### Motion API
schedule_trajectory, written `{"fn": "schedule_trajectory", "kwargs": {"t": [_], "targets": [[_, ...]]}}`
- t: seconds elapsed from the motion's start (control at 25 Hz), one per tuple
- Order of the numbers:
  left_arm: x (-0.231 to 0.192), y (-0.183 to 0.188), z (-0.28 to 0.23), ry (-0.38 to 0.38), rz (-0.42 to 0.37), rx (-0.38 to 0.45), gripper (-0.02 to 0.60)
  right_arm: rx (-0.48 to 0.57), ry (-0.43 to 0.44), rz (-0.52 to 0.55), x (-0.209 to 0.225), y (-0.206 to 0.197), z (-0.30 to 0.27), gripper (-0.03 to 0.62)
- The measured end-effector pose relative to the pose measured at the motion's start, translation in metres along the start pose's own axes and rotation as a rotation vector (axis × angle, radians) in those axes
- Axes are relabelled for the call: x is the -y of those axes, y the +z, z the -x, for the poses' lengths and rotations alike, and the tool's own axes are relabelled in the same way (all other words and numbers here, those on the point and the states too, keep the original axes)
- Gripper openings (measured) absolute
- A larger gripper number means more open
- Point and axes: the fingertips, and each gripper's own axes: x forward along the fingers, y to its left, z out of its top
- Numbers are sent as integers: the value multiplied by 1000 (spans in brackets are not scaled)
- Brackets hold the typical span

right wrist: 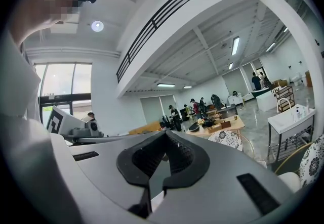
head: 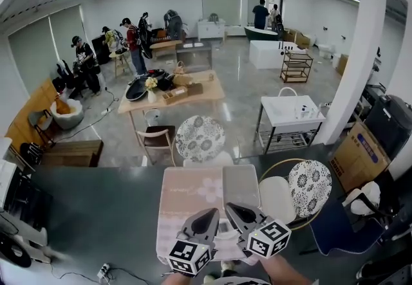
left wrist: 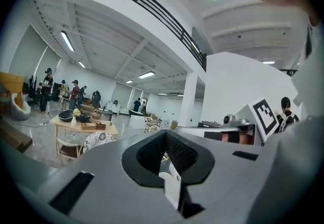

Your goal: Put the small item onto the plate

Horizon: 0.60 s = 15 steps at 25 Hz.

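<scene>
At the near edge of the dark worktop (head: pixel 96 213), in the head view, I hold both tools side by side at 6 o'clock, noses pointing toward 12. The left tool (head: pixel 211 214) and the right tool (head: pixel 233 209) hang over a pink placemat (head: pixel 187 200), tips close to each other, each with its jaws pressed together. A grey mat (head: pixel 241 182) lies just beside the placemat on its 3 o'clock side. Farther toward 3 o'clock sits a gold-rimmed round tray (head: pixel 281 165) carrying a white plate (head: pixel 277 200) and, just beside it, a patterned plate (head: pixel 310 187). I cannot pick out the small item in any view. Beyond the worktop, a wooden table (head: pixel 209 89) with people near it stands toward 11 o'clock and a white sink stand (head: pixel 290 113) toward 1 o'clock.

From the left gripper view, the left tool (left wrist: pixel 166 142) has its black pads closed to a thin slit, with only a pale surface showing through. The right tool's marker cube (left wrist: pixel 265 113) sits at 3 o'clock and the wooden table (left wrist: pixel 83 128) at 9 o'clock.

From the right gripper view, the right tool (right wrist: pixel 163 142) is likewise clamped tight, pinching nothing I can see. The left tool's marker cube (right wrist: pixel 59 121) is at 9 o'clock. The patterned plate (right wrist: pixel 310 160) and white plate (right wrist: pixel 293 181) sit at 4 o'clock, well apart from the jaws.
</scene>
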Motion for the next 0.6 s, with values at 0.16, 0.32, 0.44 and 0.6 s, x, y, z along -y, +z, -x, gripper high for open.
{"fn": "schedule_trajectory", "kwargs": {"t": [0.16,0.32,0.44,0.6], "targets": [[-2,-1,-1,6,-1,-2,5,-1,8,-1,-1,-1,-2,14],[-2,-2,-1,9,4,-7,5,-4,7,-3,0,-1,-1,14],[-4,-3,-1,9,8,-6,5,-4,6,0,0,-1,-3,14],[-9,-4,0,9,9,-6,5,-4,2,1,0,-3,-6,14]]}}
